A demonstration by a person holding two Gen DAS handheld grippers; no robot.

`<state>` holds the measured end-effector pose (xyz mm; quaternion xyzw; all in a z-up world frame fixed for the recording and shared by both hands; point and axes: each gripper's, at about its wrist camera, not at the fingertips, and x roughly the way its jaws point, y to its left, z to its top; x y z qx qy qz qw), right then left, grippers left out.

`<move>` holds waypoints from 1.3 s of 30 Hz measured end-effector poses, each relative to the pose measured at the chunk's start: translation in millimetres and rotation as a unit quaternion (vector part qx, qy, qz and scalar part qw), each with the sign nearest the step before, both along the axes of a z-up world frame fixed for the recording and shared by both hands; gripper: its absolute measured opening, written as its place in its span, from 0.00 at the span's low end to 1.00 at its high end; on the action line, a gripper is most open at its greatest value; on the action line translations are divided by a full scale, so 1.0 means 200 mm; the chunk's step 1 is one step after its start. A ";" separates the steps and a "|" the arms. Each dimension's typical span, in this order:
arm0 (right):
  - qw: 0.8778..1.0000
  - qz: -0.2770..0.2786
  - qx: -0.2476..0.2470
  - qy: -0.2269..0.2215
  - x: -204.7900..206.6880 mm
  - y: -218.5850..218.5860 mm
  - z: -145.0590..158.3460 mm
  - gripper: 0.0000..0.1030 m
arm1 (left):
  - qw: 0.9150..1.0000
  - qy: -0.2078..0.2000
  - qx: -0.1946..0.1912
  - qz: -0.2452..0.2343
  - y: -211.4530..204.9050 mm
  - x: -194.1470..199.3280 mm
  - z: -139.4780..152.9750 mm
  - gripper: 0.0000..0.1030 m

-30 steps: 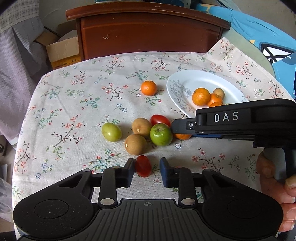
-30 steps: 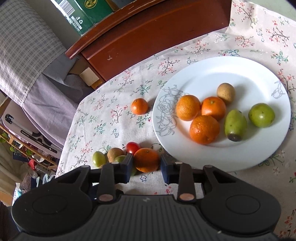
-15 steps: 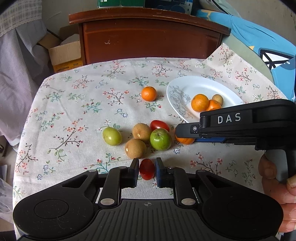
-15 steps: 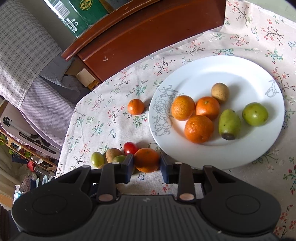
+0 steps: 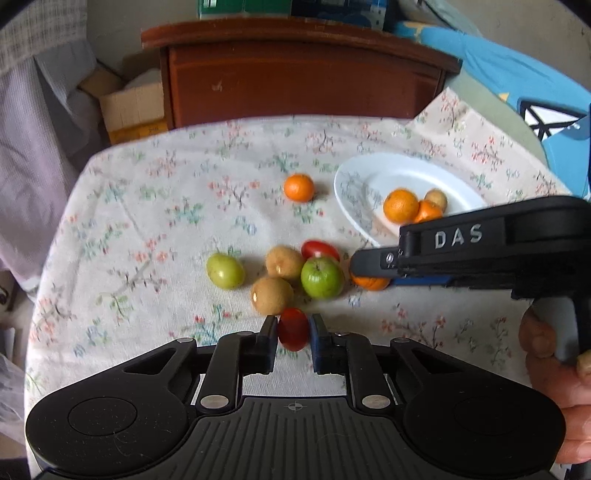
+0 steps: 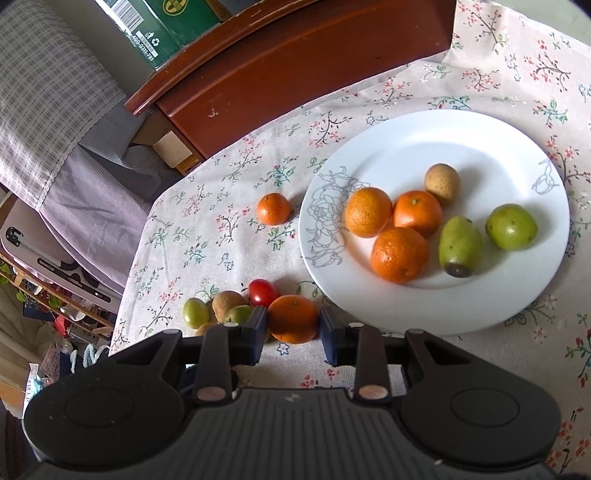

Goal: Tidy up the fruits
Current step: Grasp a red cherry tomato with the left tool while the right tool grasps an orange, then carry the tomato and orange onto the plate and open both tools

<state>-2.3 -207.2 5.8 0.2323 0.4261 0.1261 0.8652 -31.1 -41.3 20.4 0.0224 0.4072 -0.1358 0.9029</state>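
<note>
My left gripper (image 5: 293, 328) is shut on a small red tomato (image 5: 293, 329) and holds it above the floral tablecloth. My right gripper (image 6: 291, 325) is shut on an orange (image 6: 293, 323), just left of the white plate (image 6: 402, 147); it shows in the left wrist view (image 5: 369, 282) between the right gripper's fingers. On the plate lie several oranges (image 6: 400, 254), a brown fruit (image 6: 442, 183) and two green fruits (image 6: 460, 246). Loose on the cloth are a green apple (image 5: 321, 277), two brown fruits (image 5: 272, 295), a green fruit (image 5: 225, 270), another red tomato (image 5: 320, 250) and a small orange (image 5: 299, 187).
A dark wooden cabinet (image 5: 303, 77) stands behind the table with a green box (image 6: 159, 26) on top. A cardboard box (image 5: 129, 107) and hanging cloth are at the left. A blue object (image 5: 517, 92) is at the right. The table edge runs along the left.
My left gripper closed on the red tomato and rose with it. My right gripper stayed closed on the orange and shifted slightly toward the plate.
</note>
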 end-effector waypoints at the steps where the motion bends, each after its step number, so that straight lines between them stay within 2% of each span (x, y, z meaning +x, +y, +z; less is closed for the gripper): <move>1: 1.000 0.000 0.001 -0.002 0.00 0.00 0.01 0.30 | 1.000 -0.005 -0.001 0.000 0.00 0.00 0.01 0.15; 12: 0.999 -0.012 0.022 -0.047 -0.02 -0.09 0.18 0.30 | 0.998 -0.033 -0.048 -0.003 -0.01 0.03 0.17 0.15; 19: 0.995 -0.055 0.038 -0.080 -0.03 -0.23 0.32 0.30 | 0.996 -0.055 -0.062 -0.021 -0.04 0.06 0.27 0.15; 25: 0.991 -0.084 0.026 -0.099 -0.05 -0.37 0.44 0.30 | 0.995 -0.057 -0.065 -0.049 -0.10 0.15 0.32 0.15; 30: 0.992 -0.094 0.015 -0.089 -0.02 -0.47 0.44 0.30 | 0.993 -0.049 -0.074 -0.073 -0.16 0.21 0.32 0.15; 36: 0.991 -0.123 0.032 -0.044 0.03 -0.53 0.35 0.30 | 0.993 -0.032 -0.079 -0.082 -0.23 0.32 0.28 0.15; 39: 0.990 -0.136 0.022 -0.032 0.05 -0.54 0.32 0.30 | 0.992 -0.025 -0.091 -0.084 -0.25 0.38 0.26 0.15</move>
